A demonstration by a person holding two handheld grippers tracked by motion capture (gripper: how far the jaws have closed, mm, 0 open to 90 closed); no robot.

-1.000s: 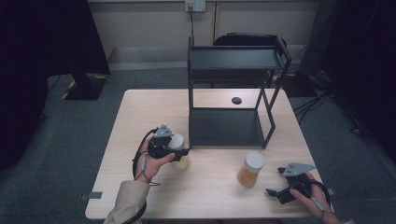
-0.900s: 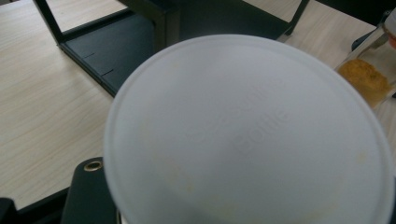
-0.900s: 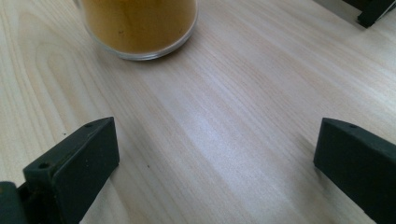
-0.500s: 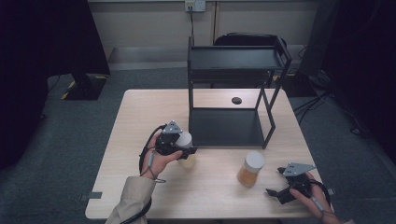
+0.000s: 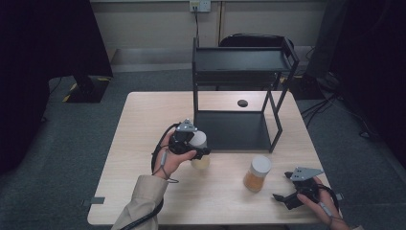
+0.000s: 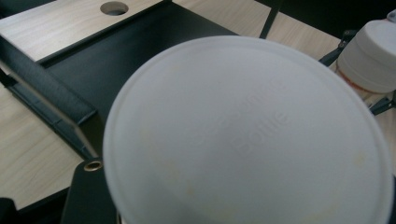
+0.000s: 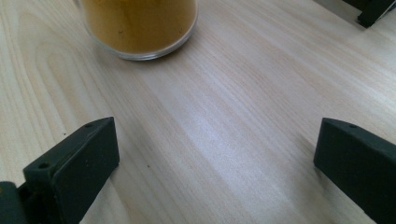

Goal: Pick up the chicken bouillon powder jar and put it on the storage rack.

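Left gripper (image 5: pixel 198 151) clamps a white-lidded jar (image 5: pixel 198 142) of pale yellow powder, lifted off the table (image 5: pixel 143 124) just in front of the black rack (image 5: pixel 239 129). Looks rigid, smooth-walled, likely slippery; grip mid-body, below the lid. Right gripper (image 5: pixel 282 199) rests spread and empty near a 2nd jar (image 5: pixel 257 173) holding orange powder.

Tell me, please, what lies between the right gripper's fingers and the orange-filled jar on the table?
Nothing: in the right gripper view, bare wooden table runs from the open right gripper to the jar.
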